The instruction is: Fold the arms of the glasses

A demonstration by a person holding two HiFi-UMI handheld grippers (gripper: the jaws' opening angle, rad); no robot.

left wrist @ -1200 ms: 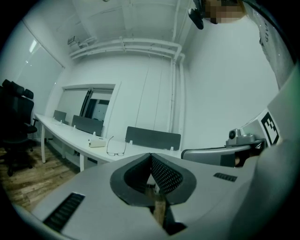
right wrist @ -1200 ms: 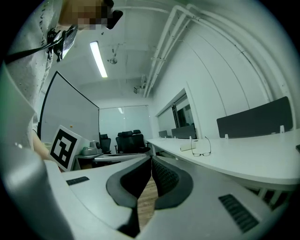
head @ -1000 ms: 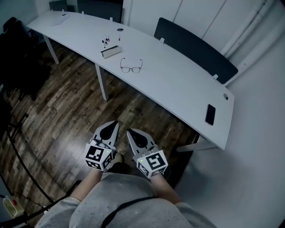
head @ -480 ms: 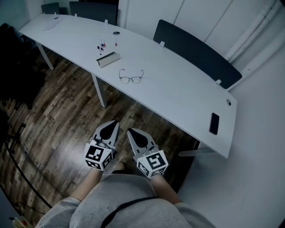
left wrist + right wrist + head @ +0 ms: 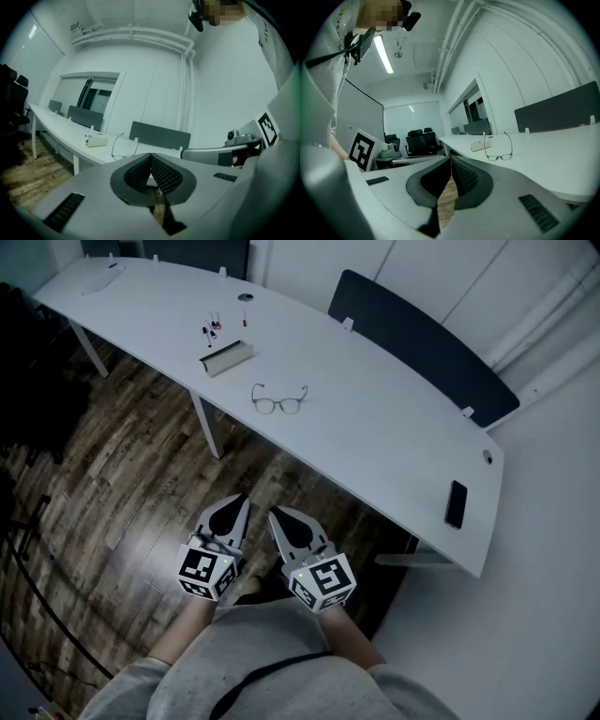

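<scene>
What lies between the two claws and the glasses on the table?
Head view: only wooden floor and a bare strip of the white table separate the left claw and right claw from the glasses.

Head view: high on the person, facing forward and steeply down. The left tool (image 5: 241, 502) and right tool (image 5: 275, 515) are close below, and the white tabletop (image 5: 375, 418) is well ahead.

Left tool view: rides on that tool, low and near level, looking along its jaws toward the tabletop's long edge.

Right tool view: same setup just beside it, angled along the tabletop.

All 3 views share the glasses (image 5: 278, 400) and the tabletop round them.
</scene>
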